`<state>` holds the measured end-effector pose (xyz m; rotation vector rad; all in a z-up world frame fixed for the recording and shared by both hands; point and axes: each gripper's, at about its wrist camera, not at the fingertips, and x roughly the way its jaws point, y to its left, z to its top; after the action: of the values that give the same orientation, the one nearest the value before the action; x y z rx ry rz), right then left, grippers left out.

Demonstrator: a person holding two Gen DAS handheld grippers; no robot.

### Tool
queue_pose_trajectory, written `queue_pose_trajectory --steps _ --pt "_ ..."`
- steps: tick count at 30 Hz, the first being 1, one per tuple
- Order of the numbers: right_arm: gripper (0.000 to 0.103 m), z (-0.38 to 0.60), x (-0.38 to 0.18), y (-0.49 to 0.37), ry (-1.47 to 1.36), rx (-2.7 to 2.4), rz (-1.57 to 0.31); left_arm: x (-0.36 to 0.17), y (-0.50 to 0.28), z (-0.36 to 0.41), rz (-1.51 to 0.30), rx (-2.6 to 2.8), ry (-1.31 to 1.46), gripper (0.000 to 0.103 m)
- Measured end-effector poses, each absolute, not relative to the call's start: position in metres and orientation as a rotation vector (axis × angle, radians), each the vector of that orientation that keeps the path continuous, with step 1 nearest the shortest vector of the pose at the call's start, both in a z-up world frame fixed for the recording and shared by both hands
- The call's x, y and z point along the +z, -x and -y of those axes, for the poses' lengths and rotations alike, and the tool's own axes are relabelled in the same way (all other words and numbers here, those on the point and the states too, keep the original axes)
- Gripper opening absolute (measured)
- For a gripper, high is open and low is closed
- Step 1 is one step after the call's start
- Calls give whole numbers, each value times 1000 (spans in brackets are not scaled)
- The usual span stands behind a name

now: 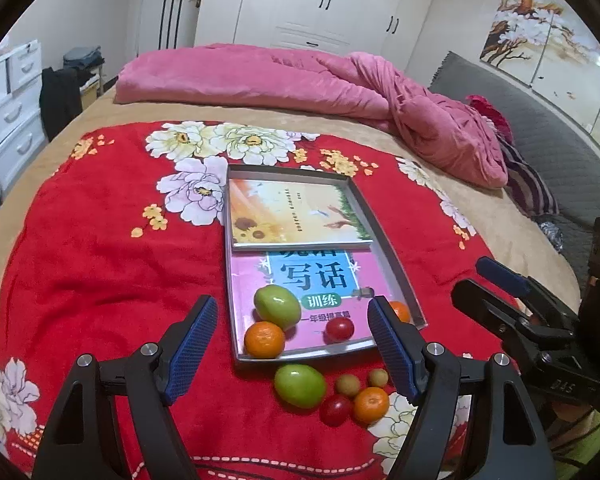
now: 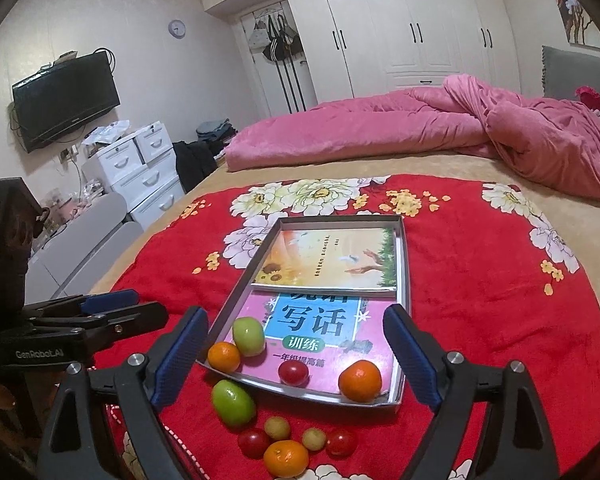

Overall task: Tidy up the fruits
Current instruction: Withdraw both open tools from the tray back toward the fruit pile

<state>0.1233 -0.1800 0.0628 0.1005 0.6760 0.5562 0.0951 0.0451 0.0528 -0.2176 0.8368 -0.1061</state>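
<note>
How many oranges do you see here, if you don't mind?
3: two in the tray, one at its near-left corner, one at its near-right corner; one on the red blanket among loose fruit.

Fruits split between tray and blanket
Four fruits (image 2: 248, 336) lie in the metal tray (image 2: 404, 264); six more (image 2: 233, 403) cluster on the red blanket (image 2: 480, 320) just beside it.

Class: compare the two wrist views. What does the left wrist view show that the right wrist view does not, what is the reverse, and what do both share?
Only the left: a flower painting on the wall. Only the right: a wall television, a wall clock and a second cherry tomato on the red blanket. Both: the metal tray with two books, and loose fruit in front.
</note>
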Motion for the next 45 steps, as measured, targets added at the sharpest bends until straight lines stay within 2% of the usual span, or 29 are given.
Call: queue_pose_trajectory --steps 20,45 --pt "99 182 61 -105 -122 589 -678 45 -81 -43 -870 -89 224 79" --pt "99 192 40 -87 -64 563 -741 30 -76 -37 -936 -81 189 79"
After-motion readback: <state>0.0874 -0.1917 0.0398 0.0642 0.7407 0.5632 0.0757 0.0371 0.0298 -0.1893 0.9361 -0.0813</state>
